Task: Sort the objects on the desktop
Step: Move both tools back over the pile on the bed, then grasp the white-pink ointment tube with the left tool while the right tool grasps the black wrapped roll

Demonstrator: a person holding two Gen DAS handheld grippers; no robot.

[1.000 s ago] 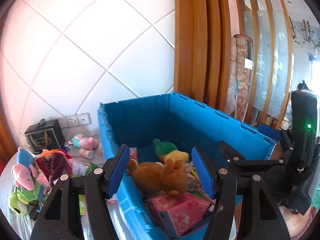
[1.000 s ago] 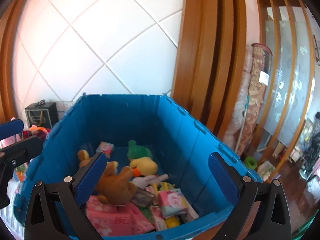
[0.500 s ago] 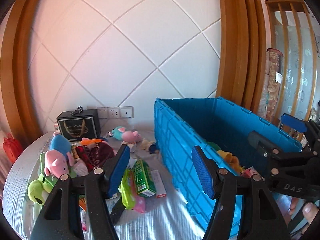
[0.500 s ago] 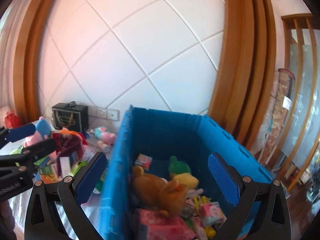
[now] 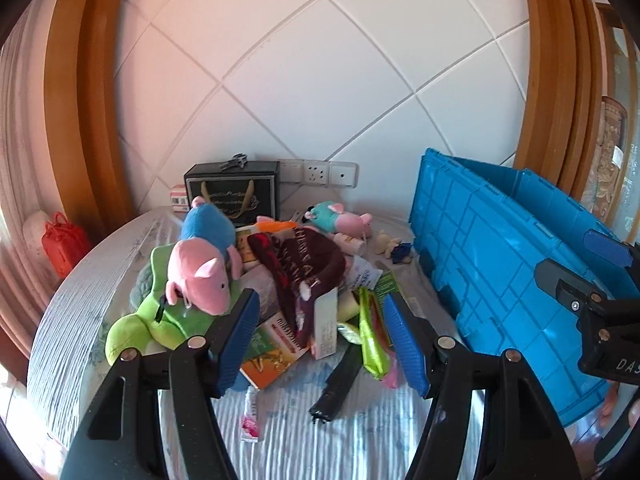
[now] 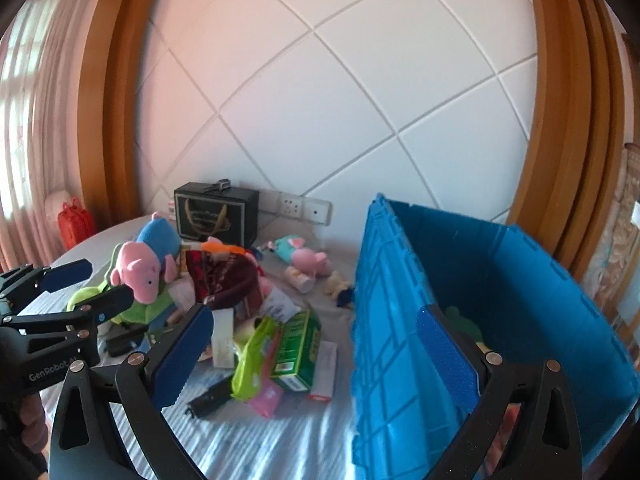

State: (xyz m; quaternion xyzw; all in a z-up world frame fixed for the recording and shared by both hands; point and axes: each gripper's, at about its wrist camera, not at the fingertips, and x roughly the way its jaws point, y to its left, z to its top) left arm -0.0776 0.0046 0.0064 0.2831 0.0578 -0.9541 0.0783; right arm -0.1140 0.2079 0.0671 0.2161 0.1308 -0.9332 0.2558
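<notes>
Toys and packets fill the middle of my left wrist view, heaped on a striped tablecloth [image 5: 320, 440]. My left claw [image 5: 320, 340] stands released at the bottom of the frame, its blue pads apart with nothing pressed between them, hanging over the near edge of the heap. A pink pig toy [image 5: 200, 276] lies at centre left on a green plush frog [image 5: 160, 324], with a blue plush [image 5: 208, 228] behind it and a dark red knitted hat [image 5: 308, 268] in the middle. A lime green packet [image 5: 370, 340] and an orange booklet [image 5: 272, 352] lie low in the heap, a black bar [image 5: 340, 380] in front of them. A black gift box [image 5: 234, 194] stands against the wall at the back, and the blue crate [image 5: 500, 264] takes up the right side. My right claw [image 5: 600, 280] shows at the right edge. In the right wrist view, my right claw [image 6: 320, 352] is released too, pads wide apart and empty, the left pad over the heap and the right pad in front of the blue crate [image 6: 392, 340] at lower right. A green box [image 6: 298, 348] lies between the pads beside the lime green packet [image 6: 252, 352]. The pink pig toy [image 6: 138, 266] sits at centre left, just behind my left claw [image 6: 80, 286].
</notes>
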